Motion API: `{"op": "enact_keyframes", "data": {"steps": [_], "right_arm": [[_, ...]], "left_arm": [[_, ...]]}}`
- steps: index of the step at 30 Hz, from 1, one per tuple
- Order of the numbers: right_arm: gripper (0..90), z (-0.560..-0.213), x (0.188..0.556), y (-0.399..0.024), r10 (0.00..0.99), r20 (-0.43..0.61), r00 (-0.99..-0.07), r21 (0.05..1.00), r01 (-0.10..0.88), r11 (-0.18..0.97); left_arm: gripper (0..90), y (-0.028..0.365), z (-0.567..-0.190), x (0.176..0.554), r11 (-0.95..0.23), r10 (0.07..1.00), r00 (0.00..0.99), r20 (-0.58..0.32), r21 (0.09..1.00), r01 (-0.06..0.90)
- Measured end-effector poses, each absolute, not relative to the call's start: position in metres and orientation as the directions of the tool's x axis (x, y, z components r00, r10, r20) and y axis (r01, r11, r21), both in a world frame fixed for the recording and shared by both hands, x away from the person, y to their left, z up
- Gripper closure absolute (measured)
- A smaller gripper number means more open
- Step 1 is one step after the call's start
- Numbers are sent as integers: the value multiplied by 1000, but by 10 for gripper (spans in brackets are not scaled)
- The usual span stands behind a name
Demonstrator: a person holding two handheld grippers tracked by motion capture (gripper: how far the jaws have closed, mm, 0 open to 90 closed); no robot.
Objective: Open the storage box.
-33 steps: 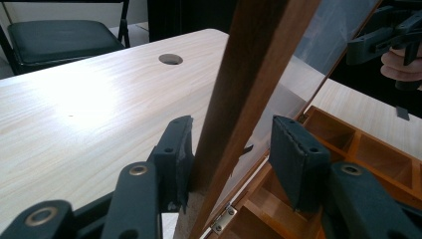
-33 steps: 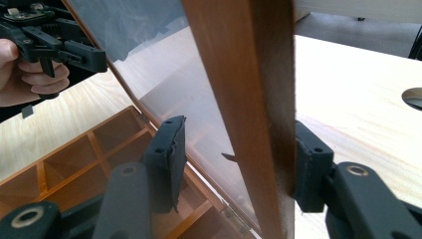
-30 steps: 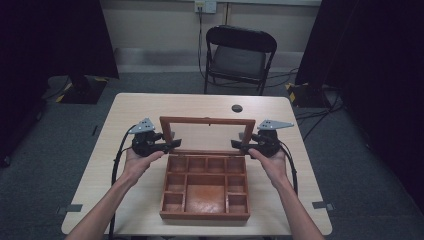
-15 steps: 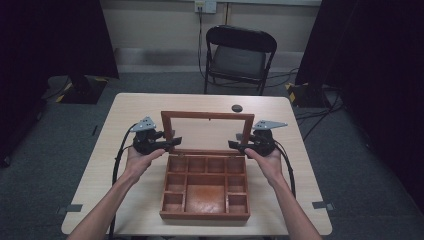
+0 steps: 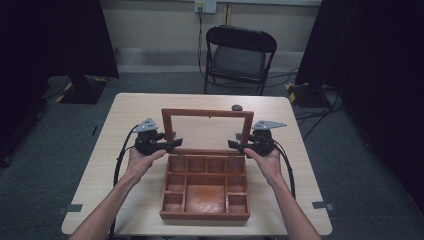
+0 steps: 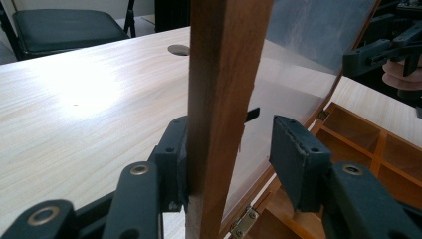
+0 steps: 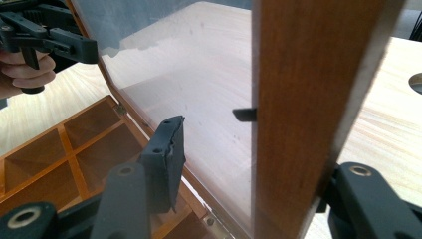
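Note:
A wooden box with several compartments sits on the table, its glass-paned lid standing upright at the far side. My left gripper is at the lid's left rail and my right gripper at its right rail. In the left gripper view the jaws straddle the rail: one pad touches the wood and the other stands apart from the glass. In the right gripper view the jaws straddle the other rail the same way, with one pad well off the pane.
A light wooden table carries the box near its front middle. A small dark round disc lies beyond the lid. A black folding chair stands behind the table. Cables trail from both grippers along the table sides.
The lid has swung up a little further and now stands taller. Both grippers have stayed at its side rails, edging slightly inward.

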State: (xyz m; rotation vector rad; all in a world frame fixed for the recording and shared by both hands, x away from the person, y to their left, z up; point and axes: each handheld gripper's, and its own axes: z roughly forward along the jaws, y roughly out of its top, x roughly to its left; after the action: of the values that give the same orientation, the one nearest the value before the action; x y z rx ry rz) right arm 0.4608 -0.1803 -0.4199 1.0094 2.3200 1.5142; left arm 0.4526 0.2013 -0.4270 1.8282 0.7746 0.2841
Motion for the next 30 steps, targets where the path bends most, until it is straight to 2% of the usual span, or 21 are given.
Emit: {"op": "enact_keyframes", "data": {"steps": [30], "right_arm": [[476,-433,476,-180,667,203,-717,869,446,215]], "left_arm": [[531,202,-443,466,-219,654,733,-184,882,417]]}}
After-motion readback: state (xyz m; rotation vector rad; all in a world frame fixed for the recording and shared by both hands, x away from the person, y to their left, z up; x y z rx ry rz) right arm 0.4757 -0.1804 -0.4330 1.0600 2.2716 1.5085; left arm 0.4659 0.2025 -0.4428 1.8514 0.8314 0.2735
